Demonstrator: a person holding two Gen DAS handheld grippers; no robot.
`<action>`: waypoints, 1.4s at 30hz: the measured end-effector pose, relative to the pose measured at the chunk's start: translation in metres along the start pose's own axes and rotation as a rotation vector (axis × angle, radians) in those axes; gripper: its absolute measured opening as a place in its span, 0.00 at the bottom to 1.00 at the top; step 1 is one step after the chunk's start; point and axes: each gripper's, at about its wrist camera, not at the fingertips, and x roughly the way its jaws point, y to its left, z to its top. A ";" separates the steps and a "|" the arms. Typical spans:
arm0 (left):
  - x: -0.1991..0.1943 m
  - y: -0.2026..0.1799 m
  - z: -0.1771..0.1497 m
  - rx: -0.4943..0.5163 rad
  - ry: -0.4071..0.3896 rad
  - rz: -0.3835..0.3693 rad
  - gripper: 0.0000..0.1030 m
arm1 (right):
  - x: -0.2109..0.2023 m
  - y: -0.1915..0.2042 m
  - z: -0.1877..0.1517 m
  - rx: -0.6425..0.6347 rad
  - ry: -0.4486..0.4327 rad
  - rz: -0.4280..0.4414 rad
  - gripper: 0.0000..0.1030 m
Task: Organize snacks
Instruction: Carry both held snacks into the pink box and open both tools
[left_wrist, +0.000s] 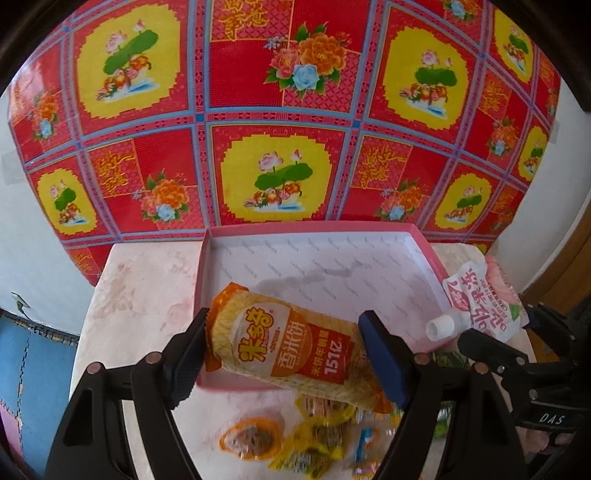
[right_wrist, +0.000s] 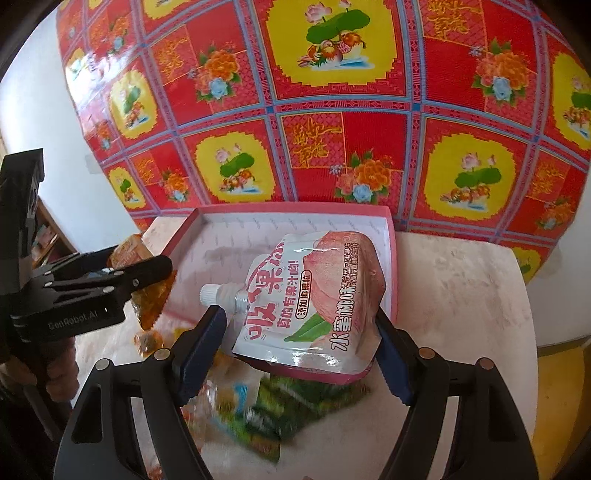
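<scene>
Two hand-held grippers carry snacks above a shallow pink-rimmed cardboard tray (left_wrist: 321, 258) on a pale marbled tabletop (left_wrist: 140, 295). The left gripper (left_wrist: 284, 354) has its jaws set wide and pinching a long orange-and-yellow rice-cracker packet (left_wrist: 288, 339) by its two long edges; the packet's long axis runs across the jaws, slanting from upper left to lower right, with its far end over the near-left corner of the tray. The right gripper (right_wrist: 299, 343) likewise pinches a white-and-pink peach-jelly spout pouch (right_wrist: 314, 295) across its width, the capped spout pointing left; the pouch hangs over the tray's near-right part. Both loads lie directly ahead of their jaws and just above the tray floor, which appears bare, so the coming move is judged to be a short lowering and release, the left packet to the left side, the pouch to the right. Loose small wrapped snacks (left_wrist: 314, 439), blurred, lie on the tabletop below the jaws. A red-and-yellow floral patterned sheet (left_wrist: 280, 110) backs the scene.
</scene>
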 end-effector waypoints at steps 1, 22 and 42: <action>0.004 0.000 0.004 0.003 0.001 0.000 0.80 | 0.003 0.000 0.002 0.001 0.001 0.001 0.76; 0.092 0.012 0.041 -0.012 0.076 0.012 0.80 | 0.085 -0.017 0.047 0.000 0.081 -0.003 0.76; 0.126 -0.005 0.039 0.030 0.101 0.000 0.91 | 0.109 -0.012 0.051 -0.051 0.070 -0.037 0.82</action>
